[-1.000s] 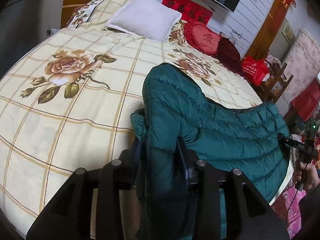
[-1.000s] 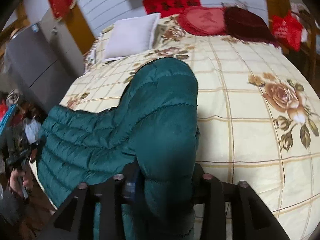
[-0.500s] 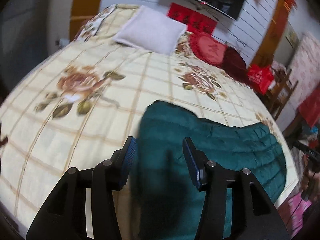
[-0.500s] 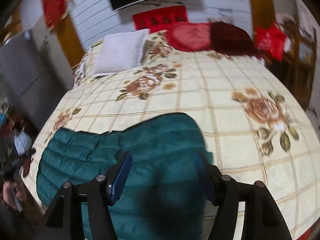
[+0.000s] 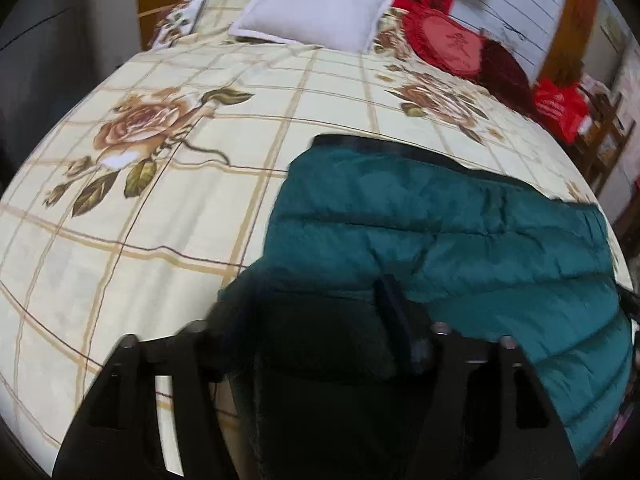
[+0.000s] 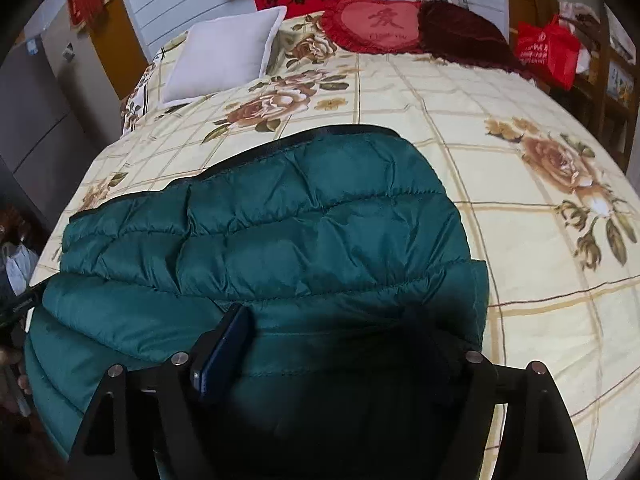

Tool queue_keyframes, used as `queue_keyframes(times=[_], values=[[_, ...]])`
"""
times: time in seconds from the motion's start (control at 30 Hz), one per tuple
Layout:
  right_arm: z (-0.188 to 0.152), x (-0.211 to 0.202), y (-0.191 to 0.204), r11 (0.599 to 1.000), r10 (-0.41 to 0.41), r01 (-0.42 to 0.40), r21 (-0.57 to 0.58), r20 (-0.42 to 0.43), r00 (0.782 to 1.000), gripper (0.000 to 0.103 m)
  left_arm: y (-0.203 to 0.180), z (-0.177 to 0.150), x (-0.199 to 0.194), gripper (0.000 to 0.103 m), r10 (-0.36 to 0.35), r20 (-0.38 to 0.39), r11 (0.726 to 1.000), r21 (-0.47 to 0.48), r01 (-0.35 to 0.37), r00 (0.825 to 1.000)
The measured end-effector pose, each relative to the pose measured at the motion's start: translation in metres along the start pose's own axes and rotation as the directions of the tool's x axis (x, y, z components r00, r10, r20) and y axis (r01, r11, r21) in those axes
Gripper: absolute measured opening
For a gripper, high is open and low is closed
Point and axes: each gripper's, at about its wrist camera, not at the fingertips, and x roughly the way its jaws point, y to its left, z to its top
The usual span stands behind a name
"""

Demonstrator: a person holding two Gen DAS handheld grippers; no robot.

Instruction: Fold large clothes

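Note:
A dark teal quilted puffer jacket [image 5: 460, 232] lies folded on the flowered bedspread [image 5: 160, 208], near the bed's foot; it also shows in the right wrist view [image 6: 304, 232]. My left gripper [image 5: 304, 312] is open, low over the jacket's near left end, with the jacket's near edge bulging up between its fingers. My right gripper [image 6: 332, 340] is open over the jacket's near right end, its left blue pad [image 6: 224, 344] resting against the fabric. The fingertips sit in dark shadow.
A white pillow [image 5: 316, 8], a red heart cushion [image 5: 448, 40] and a dark red cushion [image 6: 464, 36] lie at the head of the bed. A red bag [image 6: 548, 48] and wooden shelves stand to the right. A grey cabinet [image 6: 36, 108] stands on the left.
Both grippers held the jacket's end lifted a second ago. They opened and let it drop flat, folded over itself, then came down low onto its near edge.

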Motion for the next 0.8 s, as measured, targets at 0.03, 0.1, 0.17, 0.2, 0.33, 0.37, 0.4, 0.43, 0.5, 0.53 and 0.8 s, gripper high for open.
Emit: queue_keyframes(times=[0.03,0.1,0.17,0.2,0.33,0.37,0.4,0.43,0.5,0.53,0.8], values=[[-0.001,0.002,0.000,1.000,0.002,-0.002,-0.009,0.003,1.000,0.082,0.002,-0.001,0.002,0.069,-0.011,0.011,1.000,-0.009,0.011,1.000],[-0.003,0.003,0.000,1.000,0.002,-0.002,-0.011,0.024,1.000,0.083,0.005,-0.004,0.004,0.070,-0.029,0.042,0.999,-0.021,0.030,0.999],[-0.010,0.002,0.000,1.000,-0.005,0.006,-0.007,0.077,0.997,0.085,0.004,-0.006,0.005,0.070,-0.025,0.066,0.999,-0.028,0.027,0.997],[-0.011,0.002,0.002,1.000,-0.014,0.015,-0.011,0.096,0.995,0.085,0.003,-0.004,0.006,0.070,-0.015,0.066,1.000,-0.024,0.016,0.998],[-0.006,0.010,0.007,0.998,-0.052,0.054,-0.016,0.117,0.992,0.089,-0.002,0.008,0.017,0.072,0.015,0.054,1.000,-0.018,-0.014,0.998],[-0.002,0.013,0.007,0.998,-0.052,0.054,-0.018,0.114,0.992,0.089,-0.001,0.012,0.021,0.072,0.014,0.051,1.000,-0.023,-0.013,0.999],[0.003,0.016,0.006,0.998,-0.051,0.053,-0.020,0.113,0.992,0.089,-0.001,0.017,0.025,0.072,0.012,0.050,1.000,-0.026,-0.010,0.999],[0.010,0.020,0.005,0.998,-0.048,0.051,-0.023,0.111,0.993,0.089,0.000,0.021,0.029,0.072,0.012,0.050,1.000,-0.029,-0.010,0.999],[0.020,0.027,0.004,0.998,-0.044,0.048,-0.028,0.112,0.993,0.089,-0.001,0.030,0.036,0.072,0.014,0.051,0.999,-0.034,-0.013,0.999],[0.027,0.032,0.003,0.998,-0.042,0.045,-0.032,0.112,0.993,0.089,-0.001,0.036,0.040,0.072,0.016,0.050,0.999,-0.034,-0.015,0.999],[0.045,0.038,0.004,0.998,-0.043,0.047,-0.048,0.086,0.995,0.089,0.006,0.048,0.033,0.072,-0.023,0.009,0.998,-0.051,0.023,1.000]])
